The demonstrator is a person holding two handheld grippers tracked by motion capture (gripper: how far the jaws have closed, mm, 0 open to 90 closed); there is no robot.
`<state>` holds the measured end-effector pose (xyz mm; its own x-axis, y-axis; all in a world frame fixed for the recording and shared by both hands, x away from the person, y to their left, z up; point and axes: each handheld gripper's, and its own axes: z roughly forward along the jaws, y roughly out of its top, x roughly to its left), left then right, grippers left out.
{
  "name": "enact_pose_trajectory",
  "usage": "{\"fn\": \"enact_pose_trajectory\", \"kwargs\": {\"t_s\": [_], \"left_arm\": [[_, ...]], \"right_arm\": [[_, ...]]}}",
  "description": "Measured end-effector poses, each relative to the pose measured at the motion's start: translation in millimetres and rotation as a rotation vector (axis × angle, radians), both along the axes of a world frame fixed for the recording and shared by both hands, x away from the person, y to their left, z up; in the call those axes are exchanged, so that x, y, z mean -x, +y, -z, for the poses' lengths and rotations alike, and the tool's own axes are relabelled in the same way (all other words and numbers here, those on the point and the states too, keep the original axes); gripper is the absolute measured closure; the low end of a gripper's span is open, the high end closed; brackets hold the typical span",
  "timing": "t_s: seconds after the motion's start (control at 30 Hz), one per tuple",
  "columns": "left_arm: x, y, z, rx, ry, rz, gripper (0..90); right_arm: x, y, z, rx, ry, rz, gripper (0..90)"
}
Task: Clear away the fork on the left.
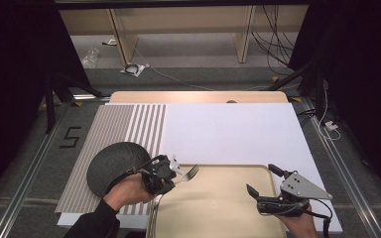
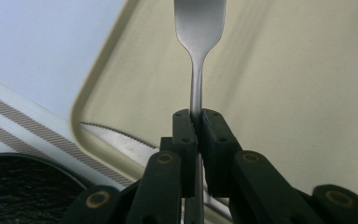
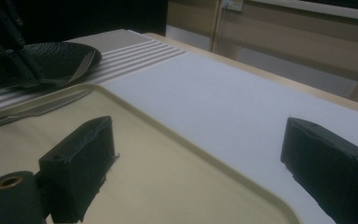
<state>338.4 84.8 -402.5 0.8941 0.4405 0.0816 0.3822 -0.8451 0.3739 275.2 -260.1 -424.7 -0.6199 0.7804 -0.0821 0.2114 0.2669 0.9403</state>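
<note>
My left gripper (image 1: pixel 173 174) is shut on the handle of a silver fork (image 1: pixel 191 173), whose tines point right over the left end of the beige tray (image 1: pixel 218 203). In the left gripper view the jaws pinch the fork (image 2: pixel 199 32) at its neck above the tray (image 2: pixel 298 93). A serrated knife (image 2: pixel 116 140) lies along the tray's left rim. My right gripper (image 1: pixel 259 178) hovers open over the right part of the tray, nothing between its fingers (image 3: pixel 79 163). The right gripper view also has the fork (image 3: pixel 81 65) at far left.
A dark round plate (image 1: pixel 115 166) sits on the striped mat (image 1: pixel 129 124), just left of the left gripper. The white board (image 1: pixel 228 129) stretches behind the tray. The plate (image 3: pixel 51 53) and knife (image 3: pixel 37 109) appear at the left of the right gripper view.
</note>
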Motion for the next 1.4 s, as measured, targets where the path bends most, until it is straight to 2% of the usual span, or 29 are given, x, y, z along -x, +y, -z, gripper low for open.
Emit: {"fn": "enact_pose_trajectory", "kwargs": {"t_s": [0.23,0.63,0.87,1.1,1.4], "left_arm": [[9.8,-6.9,1.7,-0.002,0.018,0.016,84.0],[29.6,-22.6,1.2,-0.002,0.044,0.070,84.0],[38.3,-32.7,8.0,-0.029,0.070,0.100,84.0],[42.5,-38.1,14.3,-0.034,0.089,0.094,84.0],[51.5,-49.4,27.5,-0.055,0.137,0.132,83.9]], "right_arm": [[0.1,0.0,-0.2,0.000,-0.001,0.000,10.7],[-0.2,0.1,-0.1,0.000,0.000,-0.001,10.7],[0.0,-0.1,-0.2,0.000,0.000,-0.002,10.7],[0.1,0.6,0.0,-0.001,0.000,-0.002,10.7],[0.3,0.8,0.1,0.002,-0.001,-0.004,10.7]]}}
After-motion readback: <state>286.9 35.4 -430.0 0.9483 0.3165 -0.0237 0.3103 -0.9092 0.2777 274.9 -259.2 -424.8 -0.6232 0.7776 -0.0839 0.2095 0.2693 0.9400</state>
